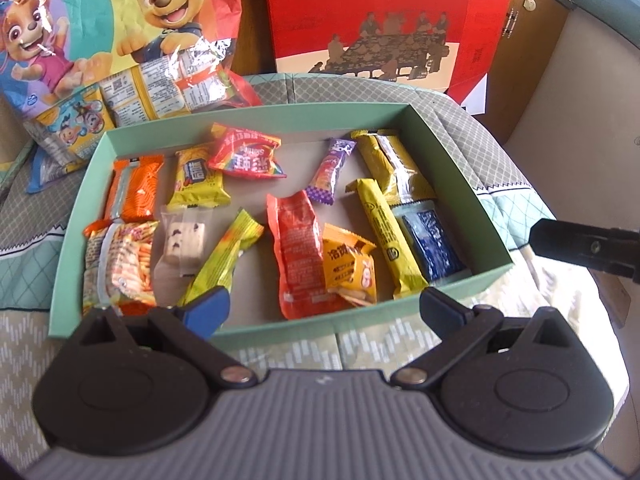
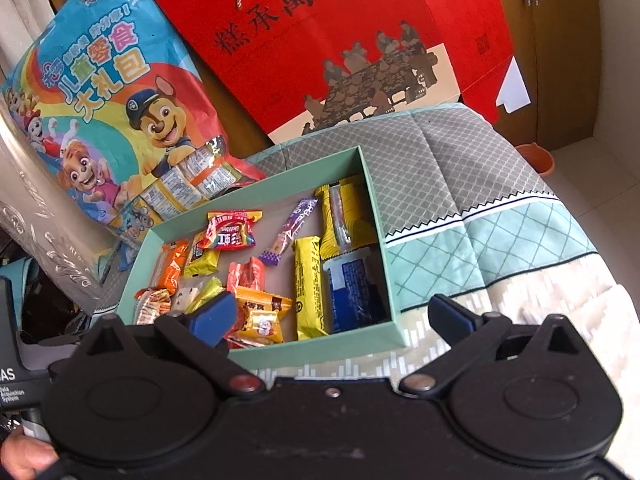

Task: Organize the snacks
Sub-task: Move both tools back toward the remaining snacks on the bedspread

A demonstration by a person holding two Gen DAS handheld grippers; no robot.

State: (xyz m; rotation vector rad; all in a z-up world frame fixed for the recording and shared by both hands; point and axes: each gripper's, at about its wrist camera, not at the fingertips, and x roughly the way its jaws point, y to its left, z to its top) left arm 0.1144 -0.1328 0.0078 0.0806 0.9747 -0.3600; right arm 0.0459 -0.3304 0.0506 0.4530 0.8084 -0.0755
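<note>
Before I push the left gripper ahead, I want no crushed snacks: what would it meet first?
Likely the red packet and orange packet at the near end of the green box, between the open left gripper; depth is uncertain.

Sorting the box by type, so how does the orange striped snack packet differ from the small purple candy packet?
The orange striped snack packet is wider and lies by the green box's left wall; the small purple candy packet is slimmer, tilted, nearer the middle. Both are sealed and lie flat inside the green cardboard box.

Glossy foil snack wrappers lie in a matt cardboard box on quilted cloth.
</note>
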